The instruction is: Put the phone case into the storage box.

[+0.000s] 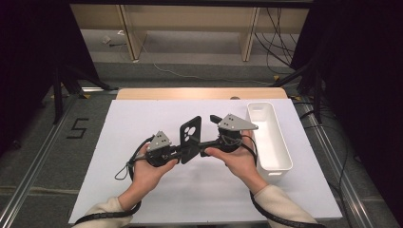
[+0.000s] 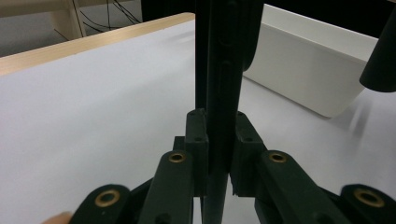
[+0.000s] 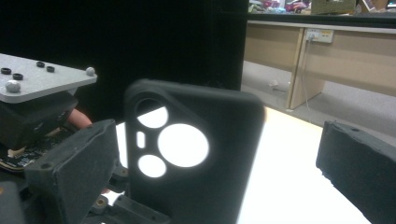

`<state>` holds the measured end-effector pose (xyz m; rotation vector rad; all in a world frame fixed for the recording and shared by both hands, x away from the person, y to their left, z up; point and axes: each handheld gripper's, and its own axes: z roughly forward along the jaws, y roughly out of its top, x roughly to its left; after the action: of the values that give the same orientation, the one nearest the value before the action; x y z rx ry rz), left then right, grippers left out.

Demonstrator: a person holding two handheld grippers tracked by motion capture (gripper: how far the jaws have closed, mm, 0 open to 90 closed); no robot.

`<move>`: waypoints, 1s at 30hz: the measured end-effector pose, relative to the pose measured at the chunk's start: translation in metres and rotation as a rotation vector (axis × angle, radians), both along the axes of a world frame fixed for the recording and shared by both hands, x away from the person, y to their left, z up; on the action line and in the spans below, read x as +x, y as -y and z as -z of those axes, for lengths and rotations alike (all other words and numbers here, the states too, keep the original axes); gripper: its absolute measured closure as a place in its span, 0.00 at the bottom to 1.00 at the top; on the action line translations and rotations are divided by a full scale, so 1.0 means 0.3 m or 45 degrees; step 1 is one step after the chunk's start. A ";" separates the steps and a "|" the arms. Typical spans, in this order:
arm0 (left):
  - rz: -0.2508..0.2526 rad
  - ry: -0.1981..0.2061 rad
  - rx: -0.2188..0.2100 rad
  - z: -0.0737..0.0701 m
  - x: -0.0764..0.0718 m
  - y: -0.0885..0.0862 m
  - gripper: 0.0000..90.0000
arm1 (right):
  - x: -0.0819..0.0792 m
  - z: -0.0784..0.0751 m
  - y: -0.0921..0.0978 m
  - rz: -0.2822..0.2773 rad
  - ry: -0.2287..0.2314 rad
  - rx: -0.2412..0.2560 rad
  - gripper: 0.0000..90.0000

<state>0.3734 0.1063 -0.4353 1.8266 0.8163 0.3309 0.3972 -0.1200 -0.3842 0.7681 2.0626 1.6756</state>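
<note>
We note the left gripper (image 1: 177,153) clamped on the black soft-plastic phone case (image 1: 190,137), upright above mid-table. Right gripper (image 3: 219,182) jaws stand apart around it. Risk: thin edge grip may twist during handover, missing the white plastic bin (image 1: 280,156).

Matt black phone case (image 3: 196,163) – soft-looking plastic; glossy white plastic bin (image 1: 268,137); wooden table edge (image 1: 199,93).

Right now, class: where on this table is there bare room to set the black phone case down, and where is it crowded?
Bare white mat lies left of the left gripper, and more lies along the near edge between the forearms. The white bin is empty too. The crowded spot is mid-table, where the left gripper clamps the phone case and the open right gripper closes in beside the bin.
</note>
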 end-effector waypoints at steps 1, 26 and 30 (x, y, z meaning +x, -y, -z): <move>0.000 0.000 0.004 0.000 0.001 0.004 0.89 | -0.001 0.001 -0.002 0.000 0.001 0.000 0.00; 0.043 0.008 -0.008 0.011 -0.005 0.077 0.89 | -0.005 0.025 -0.016 0.083 -0.008 0.035 0.04; 0.045 0.011 -0.005 0.013 -0.005 0.079 0.89 | -0.005 0.028 -0.018 0.082 -0.004 0.033 0.06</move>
<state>0.3718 0.0827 -0.4393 1.8324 0.7774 0.3141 0.3957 -0.1147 -0.3927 0.8369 2.0006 1.6700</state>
